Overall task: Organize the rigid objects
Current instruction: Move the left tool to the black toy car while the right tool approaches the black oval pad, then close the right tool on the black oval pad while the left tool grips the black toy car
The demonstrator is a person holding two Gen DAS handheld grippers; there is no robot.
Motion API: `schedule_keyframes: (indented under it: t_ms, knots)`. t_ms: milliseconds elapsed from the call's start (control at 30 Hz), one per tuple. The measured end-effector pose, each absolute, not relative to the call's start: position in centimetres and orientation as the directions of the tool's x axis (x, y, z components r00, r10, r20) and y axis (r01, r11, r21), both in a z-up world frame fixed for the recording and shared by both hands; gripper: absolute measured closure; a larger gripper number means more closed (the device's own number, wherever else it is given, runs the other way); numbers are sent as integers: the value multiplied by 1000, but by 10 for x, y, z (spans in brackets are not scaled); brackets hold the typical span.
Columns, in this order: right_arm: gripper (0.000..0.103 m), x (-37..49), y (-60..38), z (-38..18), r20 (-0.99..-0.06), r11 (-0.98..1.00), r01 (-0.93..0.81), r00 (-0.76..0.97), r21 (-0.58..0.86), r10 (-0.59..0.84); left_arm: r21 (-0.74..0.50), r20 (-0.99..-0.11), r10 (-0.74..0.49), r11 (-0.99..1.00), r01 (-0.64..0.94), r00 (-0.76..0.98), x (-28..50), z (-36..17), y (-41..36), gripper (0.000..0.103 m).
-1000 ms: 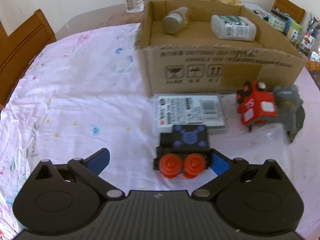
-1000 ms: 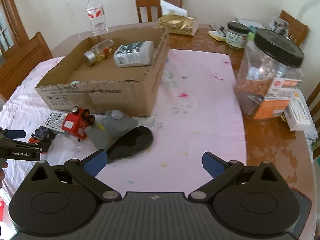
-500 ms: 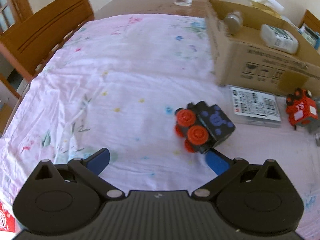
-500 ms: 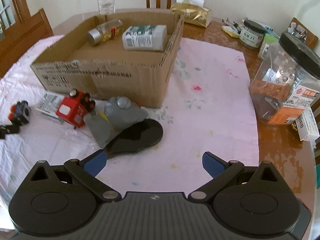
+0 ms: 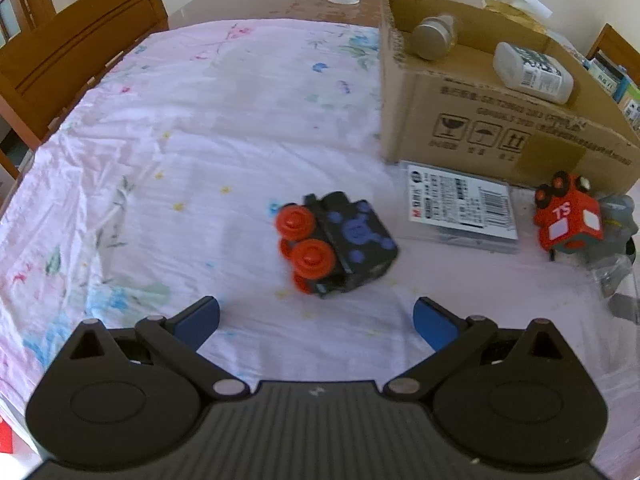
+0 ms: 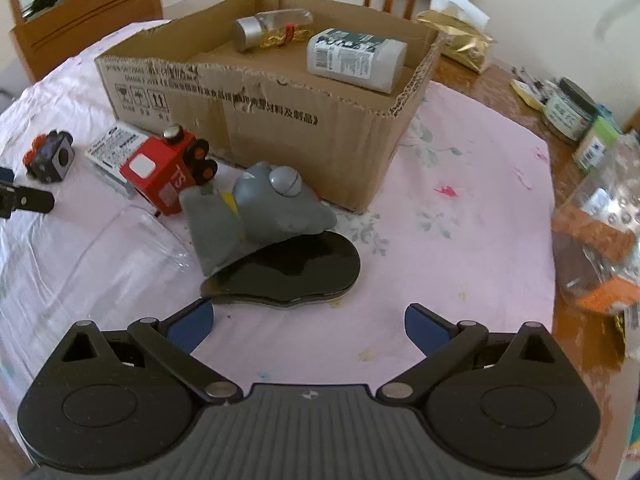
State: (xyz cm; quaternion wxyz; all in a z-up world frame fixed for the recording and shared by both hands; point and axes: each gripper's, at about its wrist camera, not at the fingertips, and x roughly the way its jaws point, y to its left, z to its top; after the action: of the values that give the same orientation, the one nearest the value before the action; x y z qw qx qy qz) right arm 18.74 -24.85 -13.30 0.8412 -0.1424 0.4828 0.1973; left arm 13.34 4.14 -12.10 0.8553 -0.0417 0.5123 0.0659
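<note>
Left tongs (image 5: 316, 318): spread wide and empty at the bottom of the left wrist view, hovering over the pink flowered cloth on the desk (image 5: 200, 128).

Right tongs (image 6: 306, 328): also wide and empty, low in the right wrist view, just short of a glossy black oval piece (image 6: 296, 276).

Black toy block (image 5: 338, 246): in the middle of the left view, lying tipped on its side on the cloth just ahead of my left tongs, apart from everything else. It has red wheel-like knobs on its left face and a blue pattern on the upper face.

How it should handle: I judge it a small, hard, light plastic toy, stiff enough to pinch firmly. The round knobs look likely to roll or slip under the pads.

Where to hold: I would close across the flat black sides of the body and keep off the knobs.

Cardboard box (image 5: 500, 136): upper right of the left view, open-topped, already holding a small jar (image 5: 432, 38) and a white bottle (image 5: 532, 74). It seems the likely destination.

Others waiting: a flat labelled packet (image 5: 460, 206) touching the foot of the box, a red toy block (image 5: 568, 216) to its right, and a grey soft-looking toy (image 6: 260, 208) resting partly on the black oval piece.

Caution: the cloth is wrinkled and could drag along under a low approach.
</note>
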Motion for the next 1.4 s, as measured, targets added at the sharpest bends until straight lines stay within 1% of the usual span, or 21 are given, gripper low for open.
schedule_keyframes:
  t_ms: [67, 333, 600, 667, 767, 1100, 1400]
  knots:
    - [0, 191, -250, -135, -867, 870, -493, 440, -14, 236, -4, -879, 73, 987, -161, 470, 134, -122, 36, 0]
    - [0, 195, -248, -138, -829, 798, -603, 449, -8, 332, 4, -872, 105, 978, -208, 478, 141, -123, 26, 0]
    - [0, 201, -245, -140, -812, 754, -657, 444, -8, 378, 4, -871, 130, 966, -258, 473, 146, -123, 25, 0]
    - [1, 200, -246, -139, -809, 751, -661, 444, -6, 385, 4, -872, 133, 964, -265, 472, 147, -123, 25, 0]
    - [10, 196, -247, -137, -803, 755, -656, 453, -6, 388, 4, -870, 138, 962, -273, 473, 147, -123, 24, 0]
    - [10, 179, -253, -135, -810, 814, -581, 481, -8, 336, 6, -858, 169, 948, -319, 485, 151, -124, 28, 0]
    - [10, 171, -258, -133, -822, 837, -548, 481, -10, 305, 29, -852, 205, 937, -348, 481, 142, -124, 53, 0]
